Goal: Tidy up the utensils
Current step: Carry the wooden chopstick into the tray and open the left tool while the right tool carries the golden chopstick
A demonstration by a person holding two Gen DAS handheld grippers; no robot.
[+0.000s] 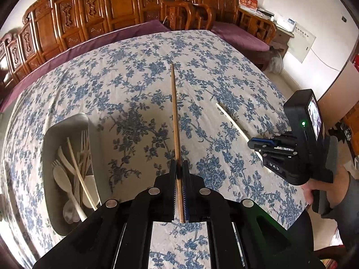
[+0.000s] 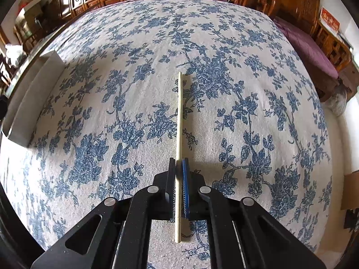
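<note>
Below me spreads the blue-flowered white tablecloth (image 1: 139, 71), bearing a grey rectangular tray (image 1: 52, 139) of pale cutlery at its left. My left gripper (image 1: 179, 168) pinches a brown wooden chopstick (image 1: 175, 116); my right gripper (image 2: 178, 168) clamps a cream plastic chopstick (image 2: 179, 116).

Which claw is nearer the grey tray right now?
Left. The left claw, shut on a brown chopstick, hangs just beside the grey tray. The right claw, shut on a white chopstick, sits farther off across the tablecloth.
</note>
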